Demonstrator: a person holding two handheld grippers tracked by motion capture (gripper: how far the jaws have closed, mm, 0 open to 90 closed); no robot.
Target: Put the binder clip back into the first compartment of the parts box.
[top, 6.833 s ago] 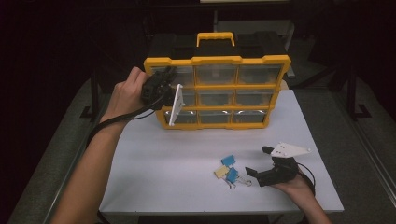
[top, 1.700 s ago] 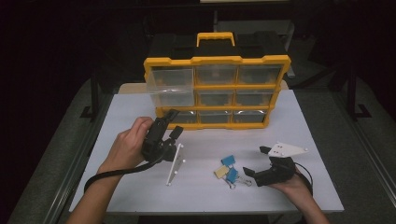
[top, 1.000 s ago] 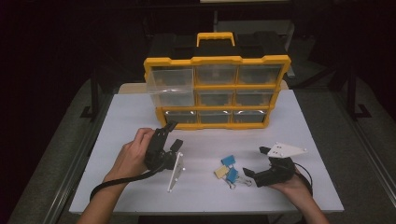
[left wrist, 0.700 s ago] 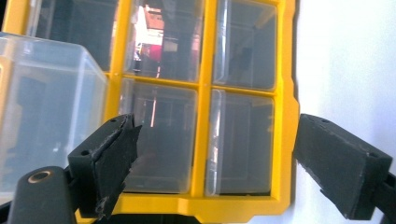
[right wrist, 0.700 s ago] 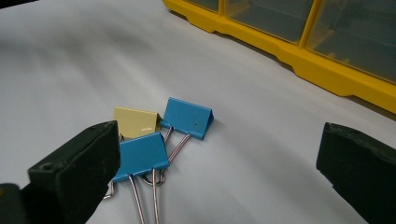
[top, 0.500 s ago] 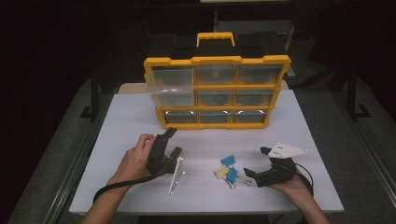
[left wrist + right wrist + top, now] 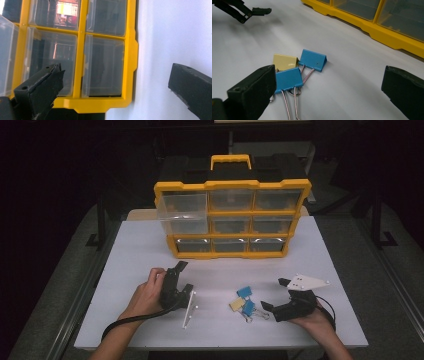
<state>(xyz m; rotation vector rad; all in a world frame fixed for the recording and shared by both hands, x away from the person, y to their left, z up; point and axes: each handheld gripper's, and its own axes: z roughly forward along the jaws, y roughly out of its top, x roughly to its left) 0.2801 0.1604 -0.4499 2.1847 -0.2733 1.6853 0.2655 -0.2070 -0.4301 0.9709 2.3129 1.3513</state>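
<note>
Right gripper view: both tongs (image 7: pixel 327 85) wide around unlabelled binder clips (image 7: pixel 297 68).

Three binder clips (image 7: pixel 297 70), two blue and one yellow, lay touching in a cluster near the bench's (image 7: pixel 325 255) front edge, right of centre, wire handles frontward.

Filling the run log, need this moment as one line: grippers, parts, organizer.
left gripper: open, jaws just opened, clear divider panel beside it on table | right gripper: open, at binder clips | yellow drawer organizer: top-left drawer out
</note>
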